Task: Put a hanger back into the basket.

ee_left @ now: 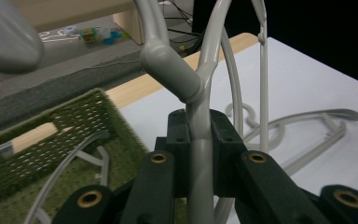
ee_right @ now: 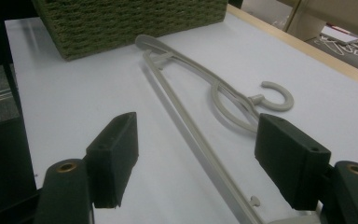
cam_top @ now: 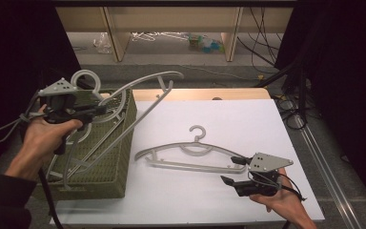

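Note:
My left gripper (cam_top: 95, 110) is raised over a green woven basket (cam_top: 119, 157) at the table's left and is shut on a grey plastic hanger (cam_top: 143, 83), gripping it just below the hook. In the left gripper view the jaws (ee_left: 199, 128) pinch that hanger's neck (ee_left: 172, 70). A second grey hanger (cam_top: 190, 155) lies flat on the white table top. My right gripper (cam_top: 234, 170) hovers at that hanger's right end, open. In the right gripper view the lying hanger (ee_right: 191, 79) runs between the open pads (ee_right: 116, 144) without touching them.
More grey hangers (cam_top: 88, 150) lie inside the basket (ee_left: 74, 121). The white sheet (cam_top: 248, 119) covers a wooden table. Behind the table stand wooden shelf legs (cam_top: 114, 33), with clutter and cables (cam_top: 267, 57) on the floor. Darkness borders both sides.

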Available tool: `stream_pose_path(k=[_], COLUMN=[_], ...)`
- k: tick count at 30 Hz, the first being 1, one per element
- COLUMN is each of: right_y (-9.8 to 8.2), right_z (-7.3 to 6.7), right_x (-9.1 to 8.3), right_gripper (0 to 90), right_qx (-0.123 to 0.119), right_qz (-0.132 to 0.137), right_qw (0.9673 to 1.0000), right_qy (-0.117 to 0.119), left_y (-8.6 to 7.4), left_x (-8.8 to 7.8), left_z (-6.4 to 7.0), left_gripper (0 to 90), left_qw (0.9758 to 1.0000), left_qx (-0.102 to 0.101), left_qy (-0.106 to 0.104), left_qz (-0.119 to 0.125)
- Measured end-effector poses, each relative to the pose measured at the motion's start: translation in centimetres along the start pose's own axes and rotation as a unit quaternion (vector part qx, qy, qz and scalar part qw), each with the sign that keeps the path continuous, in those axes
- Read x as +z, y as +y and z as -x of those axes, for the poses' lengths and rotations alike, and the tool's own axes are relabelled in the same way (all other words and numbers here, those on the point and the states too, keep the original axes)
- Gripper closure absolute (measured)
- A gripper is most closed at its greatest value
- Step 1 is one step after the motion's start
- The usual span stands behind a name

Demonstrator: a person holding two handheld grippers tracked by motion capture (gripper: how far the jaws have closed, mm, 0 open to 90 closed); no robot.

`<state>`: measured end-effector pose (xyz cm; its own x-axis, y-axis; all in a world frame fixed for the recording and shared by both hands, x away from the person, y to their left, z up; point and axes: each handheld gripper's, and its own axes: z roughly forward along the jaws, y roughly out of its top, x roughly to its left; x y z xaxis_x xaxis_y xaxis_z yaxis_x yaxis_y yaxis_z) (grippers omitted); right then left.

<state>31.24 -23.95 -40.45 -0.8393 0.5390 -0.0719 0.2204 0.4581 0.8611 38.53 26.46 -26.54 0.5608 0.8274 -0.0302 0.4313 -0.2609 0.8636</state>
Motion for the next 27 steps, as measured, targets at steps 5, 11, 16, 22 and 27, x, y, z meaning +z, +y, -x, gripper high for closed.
stream_pose_path(k=[5,11,16,22,27], right_y=[-0.1,-0.2,-0.2,-0.3,-0.4], right_z=[0.0,-0.1,0.0,-0.1,-0.1], right_x=[0.1,0.4,0.4,0.5,0.5], right_gripper=[30.9,30.6,30.4,30.0,29.6], right_qx=[0.002,0.001,0.002,0.002,0.003], right_qz=[-0.003,-0.006,-0.007,-0.008,-0.002], right_qw=[1.0000,1.0000,0.9999,0.9999,0.9999], right_qy=[0.000,0.006,0.008,0.012,0.012], left_y=[-0.6,-1.7,-2.6,-4.0,-5.2], left_x=[-0.1,0.5,0.9,1.3,1.2], left_z=[-2.6,-5.3,-7.2,-9.2,-10.2], left_gripper=[80.2,80.2,80.2,80.1,80.1], left_qw=[0.9998,0.9990,0.9979,0.9962,0.9947], left_qx=[-0.003,-0.016,-0.028,-0.027,-0.031], left_qy=[0.020,0.042,0.059,0.081,0.094], left_qz=[0.006,0.002,0.000,-0.014,-0.026])
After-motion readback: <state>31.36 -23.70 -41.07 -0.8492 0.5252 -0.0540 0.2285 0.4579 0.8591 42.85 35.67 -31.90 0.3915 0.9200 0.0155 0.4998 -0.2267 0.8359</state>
